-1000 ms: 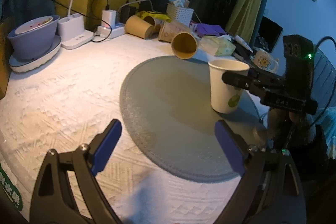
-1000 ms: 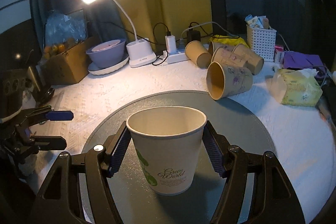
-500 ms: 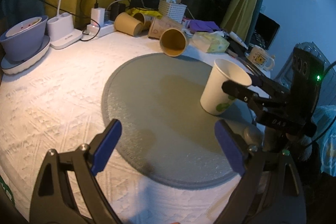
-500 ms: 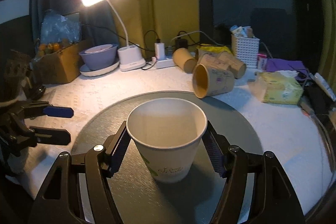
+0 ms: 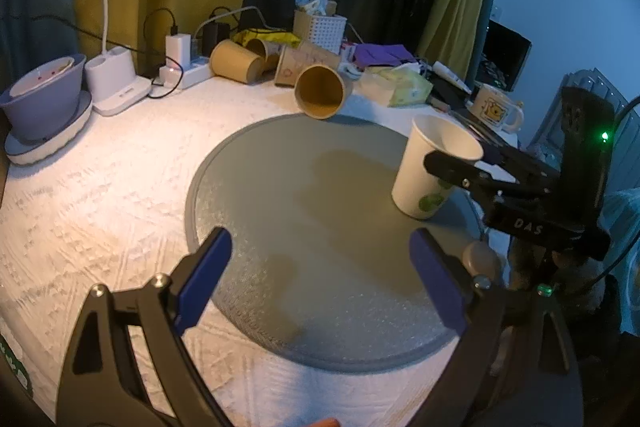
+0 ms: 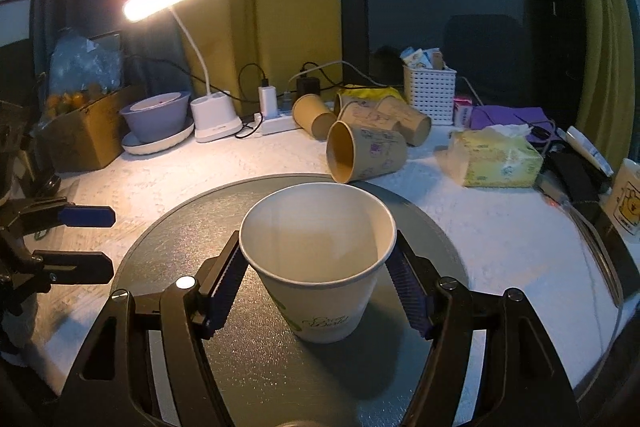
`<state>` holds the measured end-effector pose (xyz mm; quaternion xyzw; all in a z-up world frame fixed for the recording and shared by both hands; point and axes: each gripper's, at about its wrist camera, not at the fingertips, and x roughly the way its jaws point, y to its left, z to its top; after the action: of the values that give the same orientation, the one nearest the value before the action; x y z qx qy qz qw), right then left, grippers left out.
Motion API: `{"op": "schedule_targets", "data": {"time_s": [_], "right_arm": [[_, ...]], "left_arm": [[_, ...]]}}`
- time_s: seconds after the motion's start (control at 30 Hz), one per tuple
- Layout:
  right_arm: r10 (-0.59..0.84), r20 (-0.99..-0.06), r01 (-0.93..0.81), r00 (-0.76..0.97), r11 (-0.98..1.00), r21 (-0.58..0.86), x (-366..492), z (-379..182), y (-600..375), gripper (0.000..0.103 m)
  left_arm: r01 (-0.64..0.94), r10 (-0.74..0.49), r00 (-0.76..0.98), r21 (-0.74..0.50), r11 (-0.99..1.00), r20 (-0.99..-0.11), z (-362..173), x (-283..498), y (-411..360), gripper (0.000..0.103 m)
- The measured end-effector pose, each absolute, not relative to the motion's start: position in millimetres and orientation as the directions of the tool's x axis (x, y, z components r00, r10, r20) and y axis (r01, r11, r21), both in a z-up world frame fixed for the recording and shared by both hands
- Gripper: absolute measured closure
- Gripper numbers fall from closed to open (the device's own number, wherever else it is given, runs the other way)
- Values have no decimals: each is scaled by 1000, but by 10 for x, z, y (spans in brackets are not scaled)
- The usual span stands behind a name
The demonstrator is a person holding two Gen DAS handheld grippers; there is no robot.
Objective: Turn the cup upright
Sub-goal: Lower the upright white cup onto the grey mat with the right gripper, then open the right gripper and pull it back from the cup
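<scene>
The white cup (image 6: 320, 259) has tipped from upright to tilted.

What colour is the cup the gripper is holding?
White cup with a green print low on its side, clearest in the right wrist view.

You can read "DAS" on the black body of your right gripper (image 5: 478, 169), and "Green World" in script on the white paper cup (image 6: 320, 267).

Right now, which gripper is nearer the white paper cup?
Right. The right gripper has the white paper cup between its fingers; the left gripper hangs open, apart, over the gray mat's near edge.
</scene>
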<state>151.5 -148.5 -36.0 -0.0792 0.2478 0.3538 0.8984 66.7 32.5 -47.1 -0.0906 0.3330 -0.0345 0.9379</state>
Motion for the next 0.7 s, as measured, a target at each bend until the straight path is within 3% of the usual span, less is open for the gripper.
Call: {"op": "schedule_targets", "data": {"time_s": [0.7], "right_arm": [[597,-525,-658,607,748,89,1333,-328,-1701,25]], "left_arm": [[47,-120,805,-140,989,-581,-234,552,-44,12]]}}
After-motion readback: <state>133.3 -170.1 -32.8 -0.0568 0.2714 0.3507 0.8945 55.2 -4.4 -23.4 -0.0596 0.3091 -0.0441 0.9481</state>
